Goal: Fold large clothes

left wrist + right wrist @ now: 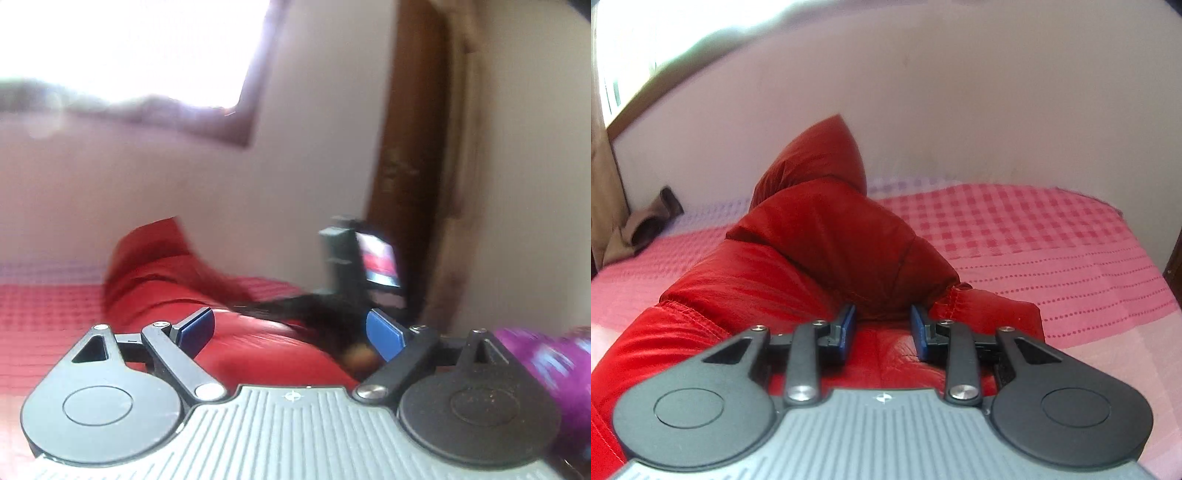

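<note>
A shiny red puffer jacket (812, 251) lies bunched on a bed with a pink checked cover (1034, 236). My right gripper (882, 325) is open, its blue pads either side of a raised fold of the jacket without pinching it. In the left wrist view the jacket (166, 280) lies just ahead of my left gripper (291, 325), which is open wide and holds nothing. That view is blurred. The other gripper (358, 258) shows there, beyond the jacket at the right.
A pale wall runs behind the bed. A bright window (129, 48) is up left and a brown door frame (410, 166) stands right. A brown cloth (646, 225) lies at the bed's far left. A purple patterned sleeve (546, 365) shows at right.
</note>
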Demonstrator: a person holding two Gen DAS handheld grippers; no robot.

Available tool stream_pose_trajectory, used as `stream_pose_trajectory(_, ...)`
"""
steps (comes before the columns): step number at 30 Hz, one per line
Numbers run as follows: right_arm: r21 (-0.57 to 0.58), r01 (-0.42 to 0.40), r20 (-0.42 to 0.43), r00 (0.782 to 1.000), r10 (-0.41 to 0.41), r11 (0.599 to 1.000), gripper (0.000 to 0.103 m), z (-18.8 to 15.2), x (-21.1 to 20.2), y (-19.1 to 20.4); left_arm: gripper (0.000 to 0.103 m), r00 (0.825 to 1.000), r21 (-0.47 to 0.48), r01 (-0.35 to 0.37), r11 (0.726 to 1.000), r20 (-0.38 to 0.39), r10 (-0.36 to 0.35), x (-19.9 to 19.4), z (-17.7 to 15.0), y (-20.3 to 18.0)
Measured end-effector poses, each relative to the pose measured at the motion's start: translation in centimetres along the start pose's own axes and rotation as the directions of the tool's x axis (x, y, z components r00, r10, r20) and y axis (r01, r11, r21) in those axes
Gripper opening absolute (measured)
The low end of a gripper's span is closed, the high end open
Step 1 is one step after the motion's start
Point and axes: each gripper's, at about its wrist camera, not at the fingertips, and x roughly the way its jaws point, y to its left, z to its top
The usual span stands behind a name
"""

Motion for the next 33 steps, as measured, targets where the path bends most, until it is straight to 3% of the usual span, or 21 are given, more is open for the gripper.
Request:
stream_pose_trajectory(4, 0.008, 0.001, 0.084, 0.996, -0.002, 1.0, 0.03, -0.9, -0.5, -0.1, 0.088, 0.992, -0.044, -0.101, 0.994, -0.086, 0.097, 2.8, -0.1, 2.8)
stream_pose_trajectory(5, 0.016, 0.001, 0.115, 0.993, -0.003, 1.0, 0.03, -1.4, -0.6, -0.3, 0.095, 0.988, -0.057, -0.133, 0.989, -0.091, 0.127, 3.2, -0.5, 3.6)
stream_pose_trajectory(7, 0.017, 0.006, 0.162, 0.987, -0.009, 1.0, 0.03, -2.4, -0.5, -0.5, 0.103, 0.984, -0.122, -0.146, 0.982, -0.118, 0.132, 3.5, -1.1, 5.3)
stream_pose_trajectory(9, 0.011, 0.022, 0.202, 0.979, -0.024, 1.0, 0.03, -3.1, -0.8, -0.4, 0.103, 0.982, -0.169, -0.144, 0.975, -0.143, 0.12, 4.0, -1.6, 6.3)
stream_pose_trajectory(12, -0.023, 0.061, 0.227, 0.972, -0.054, 0.998, 0.03, -3.5, -0.9, 0.5, 0.103, 0.978, -0.131, -0.168, 0.977, -0.147, 0.148, 3.3, -1.6, 6.3)
stream_pose_trajectory(23, -0.05, 0.087, 0.219, 0.973, -0.074, 0.995, 0.03, -3.3, 0.2, 0.8, 0.103, 0.973, -0.102, -0.184, 0.978, -0.159, 0.167, 5.0, -3.7, 5.0)
stream_pose_trajectory(33, -0.101, 0.129, 0.202, 0.974, -0.106, 0.986, 0.03, -3.1, 0.7, 1.3, 0.103, 0.969, -0.15, -0.173, 0.974, -0.205, 0.141, 5.8, -4.4, 6.1)
